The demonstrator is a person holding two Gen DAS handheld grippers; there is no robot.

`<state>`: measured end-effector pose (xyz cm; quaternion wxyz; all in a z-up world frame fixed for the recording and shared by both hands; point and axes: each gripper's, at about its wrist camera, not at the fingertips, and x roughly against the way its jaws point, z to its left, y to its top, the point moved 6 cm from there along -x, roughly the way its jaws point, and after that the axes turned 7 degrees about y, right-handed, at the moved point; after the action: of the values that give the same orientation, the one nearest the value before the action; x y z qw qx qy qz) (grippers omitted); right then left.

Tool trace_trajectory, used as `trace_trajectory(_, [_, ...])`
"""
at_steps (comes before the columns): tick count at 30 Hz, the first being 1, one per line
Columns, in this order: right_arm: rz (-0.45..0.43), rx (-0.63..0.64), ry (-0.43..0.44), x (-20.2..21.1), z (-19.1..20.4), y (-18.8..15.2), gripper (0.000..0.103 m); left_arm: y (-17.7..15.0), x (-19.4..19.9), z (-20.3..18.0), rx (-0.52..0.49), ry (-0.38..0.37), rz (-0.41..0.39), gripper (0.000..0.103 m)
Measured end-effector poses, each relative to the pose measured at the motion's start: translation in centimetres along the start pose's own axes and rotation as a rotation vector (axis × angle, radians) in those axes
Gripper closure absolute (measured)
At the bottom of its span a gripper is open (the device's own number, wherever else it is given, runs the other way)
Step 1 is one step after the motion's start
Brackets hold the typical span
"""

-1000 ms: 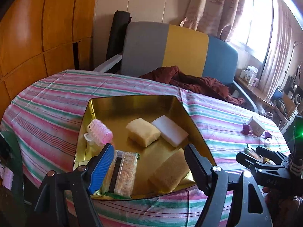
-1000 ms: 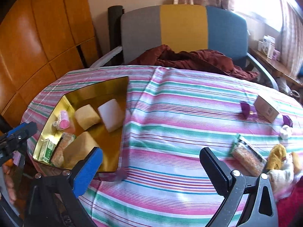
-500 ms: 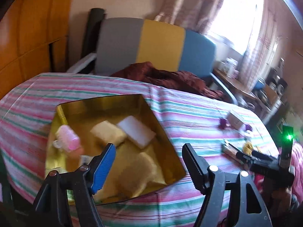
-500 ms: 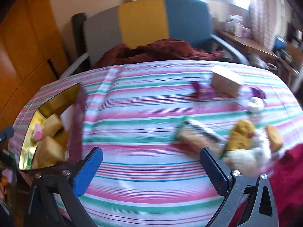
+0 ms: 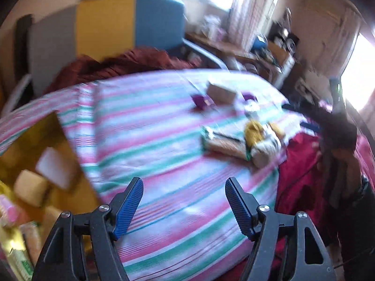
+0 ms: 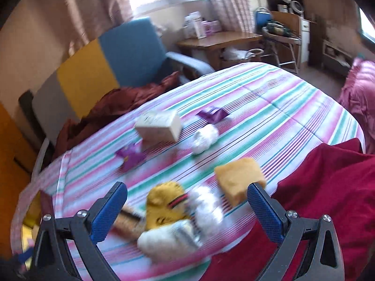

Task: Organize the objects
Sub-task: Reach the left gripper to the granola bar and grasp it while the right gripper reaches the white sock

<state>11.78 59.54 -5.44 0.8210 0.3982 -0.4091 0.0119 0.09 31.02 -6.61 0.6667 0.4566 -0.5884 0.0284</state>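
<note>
My left gripper [image 5: 184, 187] is open with nothing between its blue pads, above bare striped cloth just right of the gold tray [image 5: 35, 131]. The tray holds a white block [image 5: 56, 166], a yellow sponge [image 5: 30, 187] and snack packets. My right gripper [image 6: 186, 194] is also open, low over a yellow and white soft bundle [image 6: 168, 208]. A yellow sponge [image 6: 239, 178] lies just beyond its right finger. A snack bar packet [image 6: 126, 222] lies by its left finger. Further back are a small box [image 6: 159, 126], a white ball [image 6: 204, 138] and purple wrappers [image 6: 213, 114].
A striped cloth covers the round table [image 6: 281, 98]. The person's red garment [image 6: 328, 187] borders the near right edge. A grey, yellow and blue chair [image 5: 105, 28] with a dark red cloth stands behind the table. A desk [image 6: 218, 39] with clutter lies beyond.
Both views have swung right, away from the tray toward the loose items on the right. The right gripper now hangs over the soft bundle. The left jaws have narrowed a little.
</note>
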Motion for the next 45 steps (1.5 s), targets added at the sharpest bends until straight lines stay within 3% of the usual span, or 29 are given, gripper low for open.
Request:
trace_trajectory(5, [0.025,-0.075,0.033,-1.2,-1.4,-0.1,0.000,0.6,-4.5,-2.4,0.137,-0.169,0.174,0.030])
trace_trajectory(12, [0.031,-0.095,0.092,-1.4,-1.2,-0.3,0.000,2.6,-9.9,-6.1,0.242,-0.237,0.305,0.030])
trace_trajectory(18, [0.020,-0.128,0.148,-1.3,-1.3,-0.1,0.000,3.8,-15.0,-7.8,0.339,-0.209,0.395,0.030])
trace_trajectory(21, [0.023,-0.144,0.173,-1.3,-1.4,0.0,0.000,4.9,-16.4,-8.2,0.353,-0.172,0.377,0.030])
trace_trajectory(33, [0.027,-0.176,0.197,-1.6,-1.9,0.2,0.000,8.9,-19.9,-9.6,0.216,-0.044,0.317,0.030])
trace_trajectory(41, [0.027,-0.174,0.168,-1.7,-2.3,0.2,0.000,9.5,-21.7,-11.9,-0.058,0.113,0.276,0.019])
trace_trajectory(44, [0.031,-0.178,0.165,-1.9,-2.5,0.2,0.000,9.2,-21.1,-11.5,-0.090,0.119,0.243,0.028])
trace_trajectory(45, [0.032,-0.173,0.164,-1.9,-2.4,0.2,0.000,9.1,-20.8,-11.2,-0.106,0.126,0.227,0.039])
